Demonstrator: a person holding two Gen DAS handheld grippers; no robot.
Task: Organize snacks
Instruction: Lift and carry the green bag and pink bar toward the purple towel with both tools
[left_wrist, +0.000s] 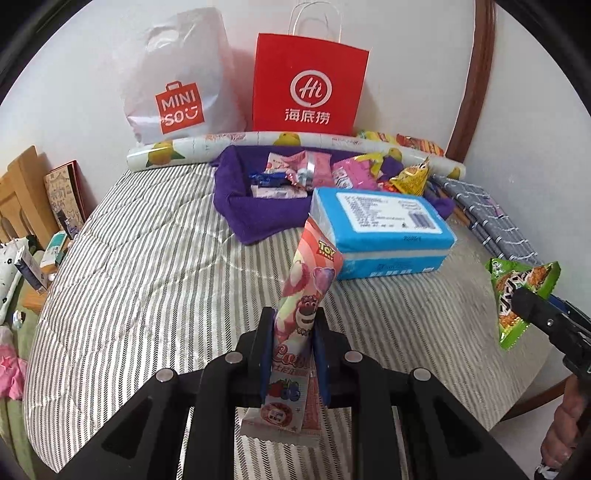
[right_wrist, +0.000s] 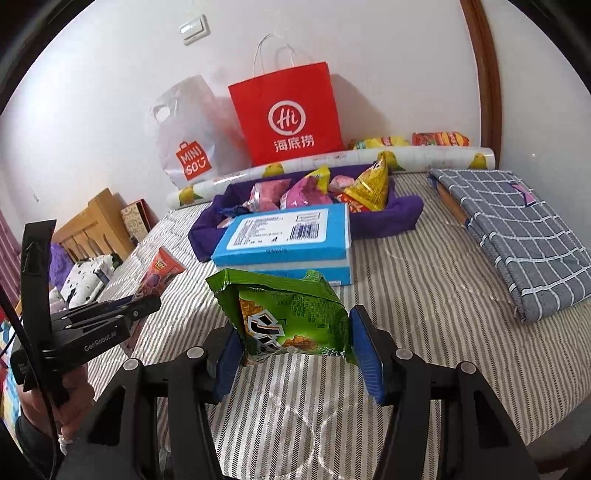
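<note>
My left gripper (left_wrist: 293, 323) is shut on a long pink Toy Story snack packet (left_wrist: 314, 266), held upright above the striped bedcover. My right gripper (right_wrist: 295, 332) is shut on a green crinkled snack packet (right_wrist: 288, 306), its blue pads pressing both sides. The right wrist view shows the left gripper (right_wrist: 144, 306) at the left with the pink packet (right_wrist: 162, 269). The green packet (left_wrist: 517, 295) hangs at the right edge of the left wrist view. Behind both, a purple cloth bin (left_wrist: 251, 218) (right_wrist: 402, 210) holds several pink and yellow snack packets.
A blue tissue pack (left_wrist: 388, 229) (right_wrist: 288, 236) lies in front of the bin. A red paper bag (left_wrist: 308, 85), a white Miniso bag (left_wrist: 181, 81) and a printed paper roll (left_wrist: 166, 153) stand against the wall. A folded grey checked cloth (right_wrist: 517, 236) lies right.
</note>
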